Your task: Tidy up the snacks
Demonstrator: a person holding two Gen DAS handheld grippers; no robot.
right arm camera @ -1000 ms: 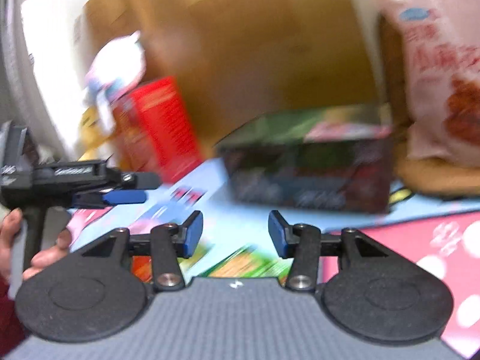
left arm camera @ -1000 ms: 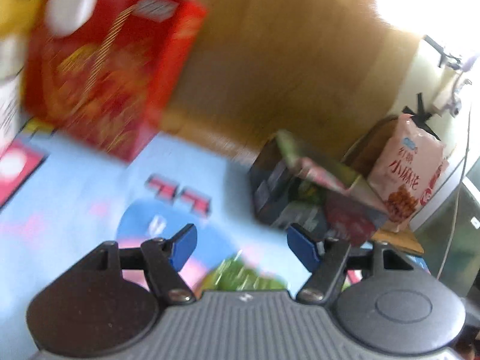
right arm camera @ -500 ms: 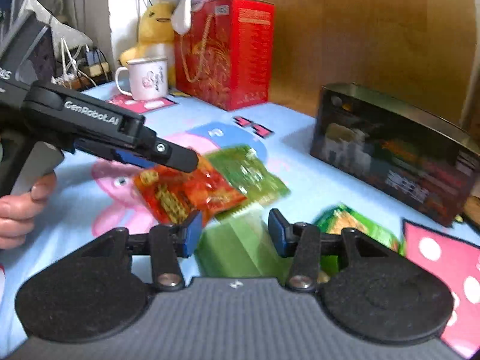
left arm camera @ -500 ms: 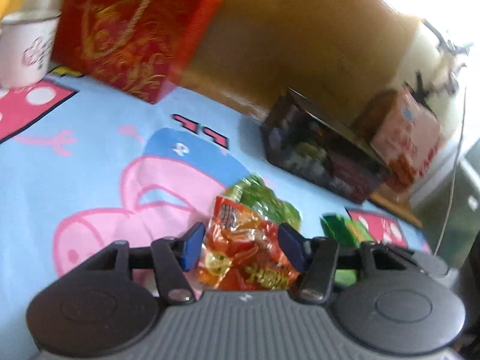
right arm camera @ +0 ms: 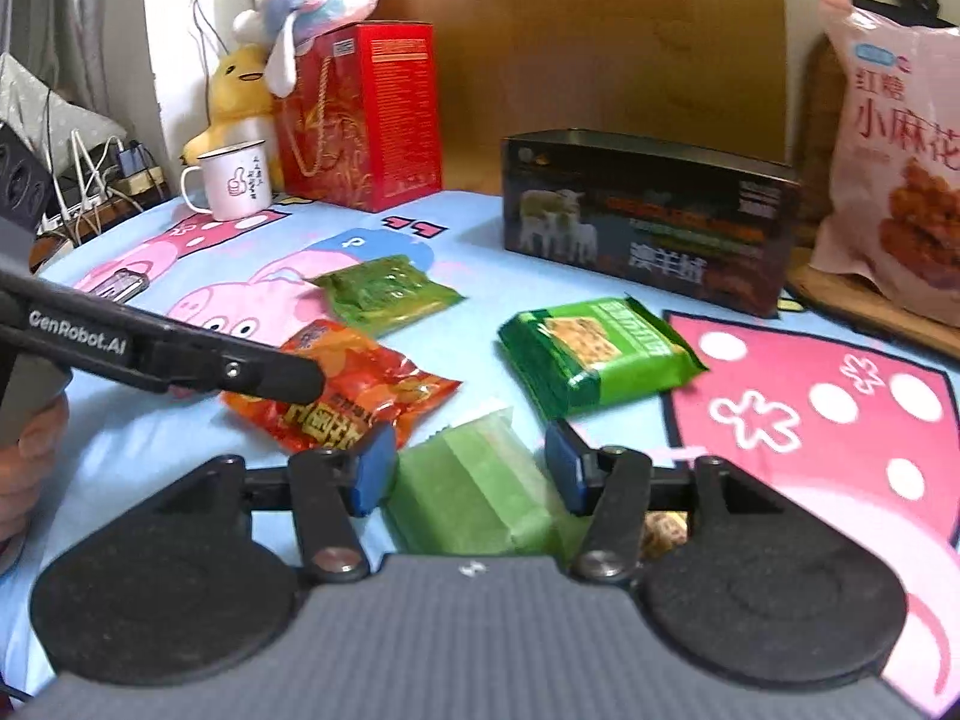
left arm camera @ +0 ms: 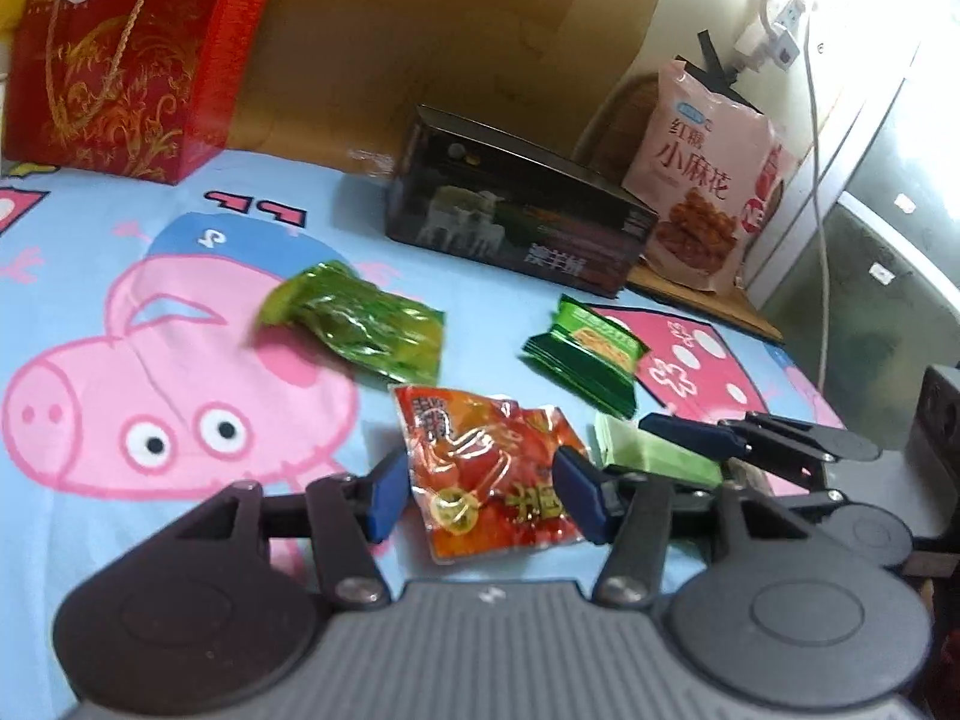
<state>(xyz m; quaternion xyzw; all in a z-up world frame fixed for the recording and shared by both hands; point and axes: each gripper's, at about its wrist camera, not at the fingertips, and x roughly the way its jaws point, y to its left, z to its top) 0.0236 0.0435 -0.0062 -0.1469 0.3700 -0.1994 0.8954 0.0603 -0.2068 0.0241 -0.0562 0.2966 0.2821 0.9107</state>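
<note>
— Blue cartoon-pig cloth covers our tabletop (right arm camera: 480, 324), with a wooden panel behind. Why are our left tongs (left arm camera: 477, 495) so low?

— We judge they're lining up on the orange-red snack packet (left arm camera: 492, 474). It lies flat between the pads, which stand spread, not pinching it.

— And our right tongs (right arm camera: 471, 468)?

— Their jaws are opening, astride the pale green packet (right arm camera: 474, 486), which rests on the cloth, not held.

— Where are the others?

— A crinkled green pouch (right arm camera: 390, 291) lies farther off, left of the dark green cracker pack (right arm camera: 594, 354). Beyond stands the dark open box (right arm camera: 648, 222), likely the destination.

— Anything in the way?

— Our two tongs work close together; they could bump. The mug (right arm camera: 234, 180) and red gift bag (right arm camera: 360, 114) stand well apart.
</note>
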